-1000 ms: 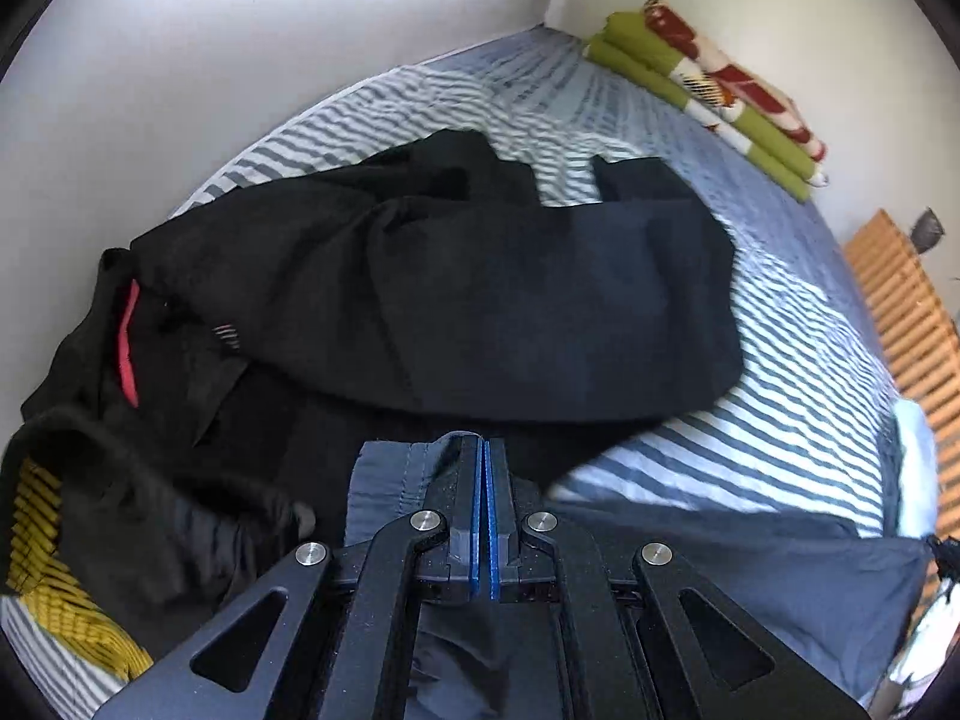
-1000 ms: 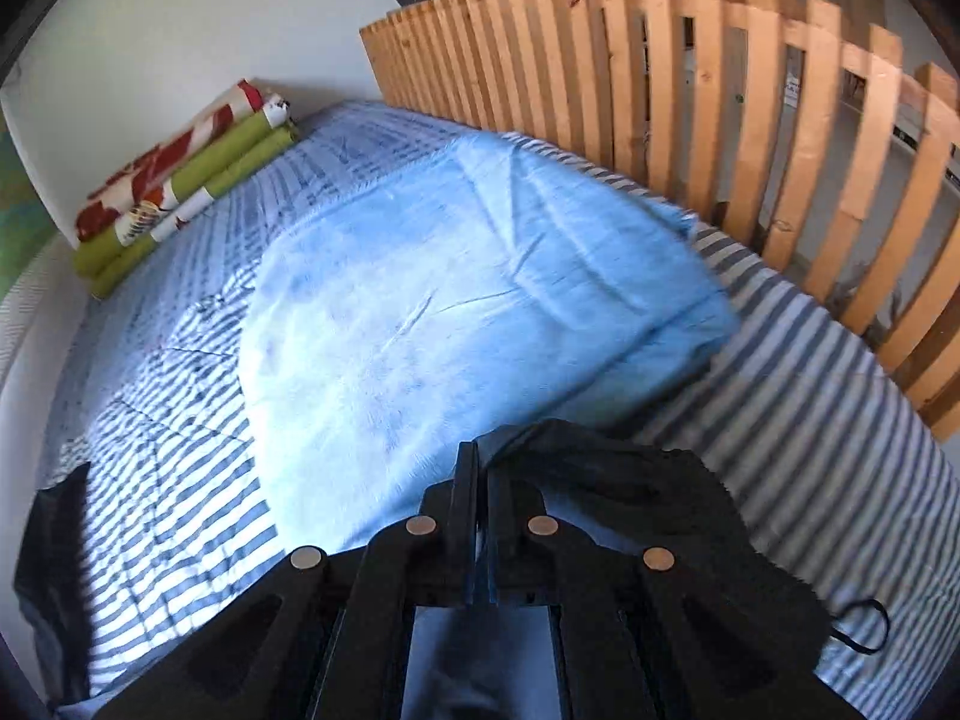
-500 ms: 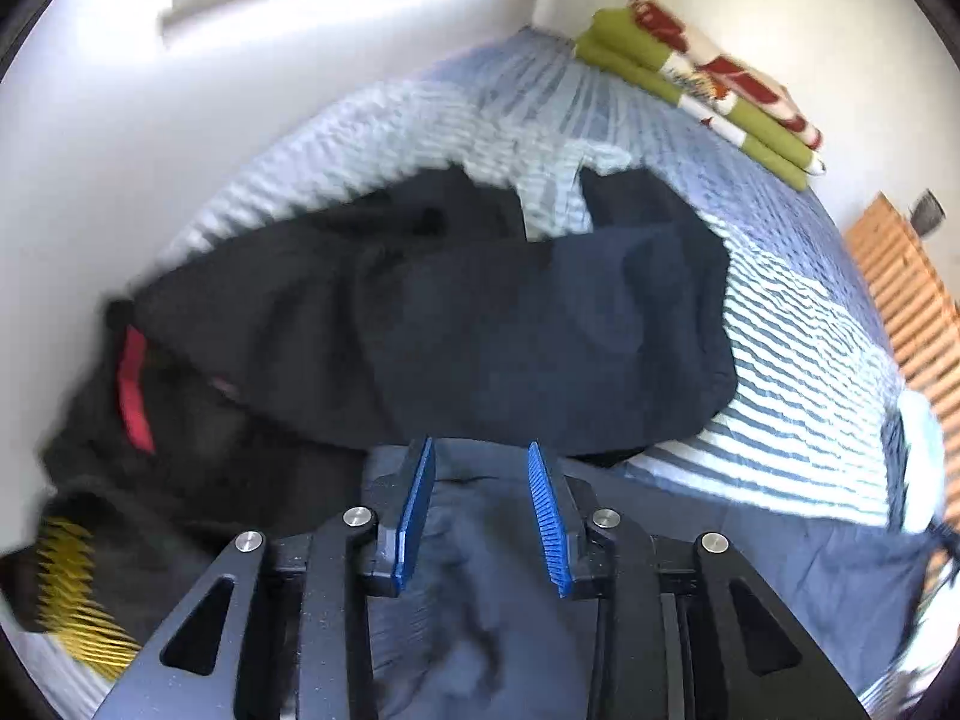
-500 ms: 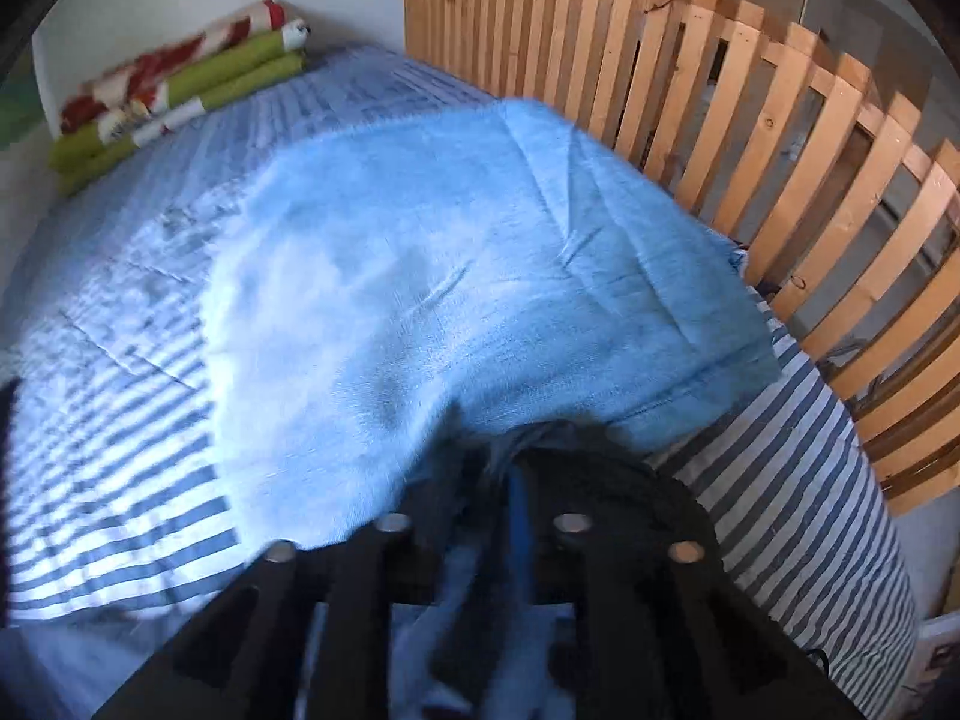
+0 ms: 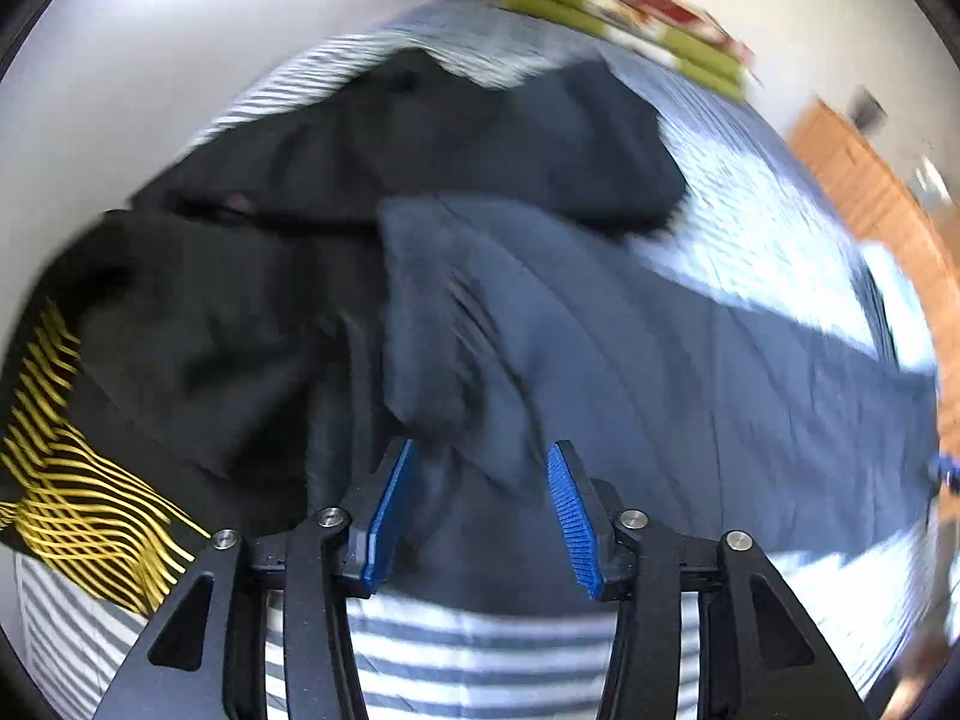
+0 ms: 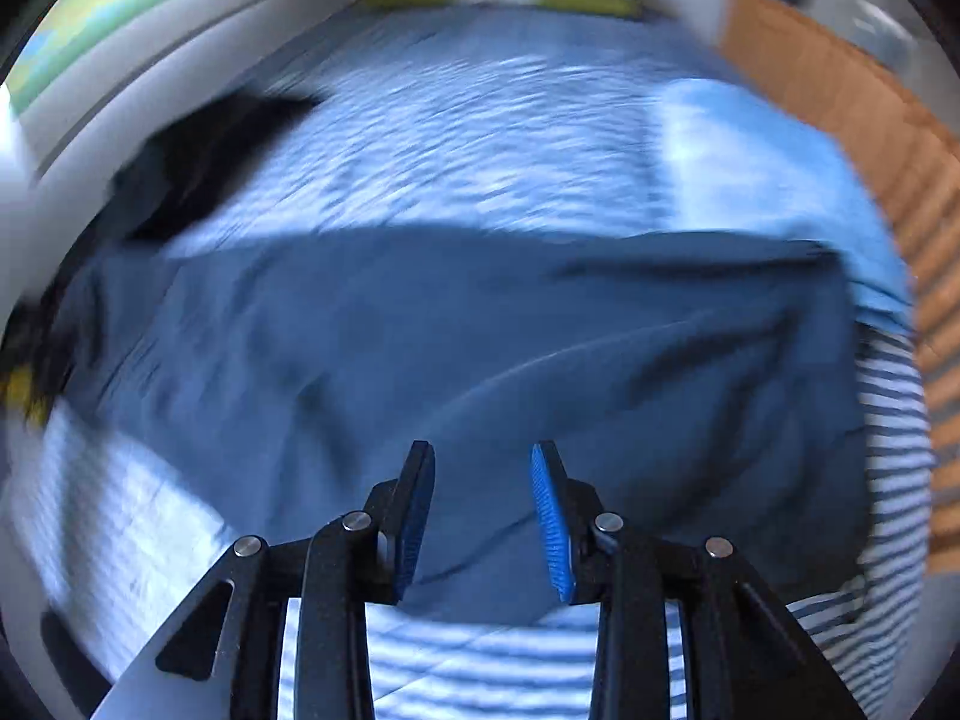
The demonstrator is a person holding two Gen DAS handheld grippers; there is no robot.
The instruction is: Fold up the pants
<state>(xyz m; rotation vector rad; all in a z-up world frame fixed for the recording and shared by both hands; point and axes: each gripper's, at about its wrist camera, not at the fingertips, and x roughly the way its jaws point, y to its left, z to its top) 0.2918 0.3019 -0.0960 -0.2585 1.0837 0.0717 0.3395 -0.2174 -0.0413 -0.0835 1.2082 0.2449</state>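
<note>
both tools, left tool (image 5: 479,507) and right tool (image 6: 483,513), gape wide and empty above dark blue pants (image 6: 480,330) spread mid-frame on the striped bed (image 6: 468,660); black clothes (image 5: 198,312) heap at left.

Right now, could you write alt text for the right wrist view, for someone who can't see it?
An open gripper with blue pads hovers over dark blue pants spread flat on a striped bed. A light blue towel lies at the right, beside a wooden rail. The image is motion-blurred.
</note>
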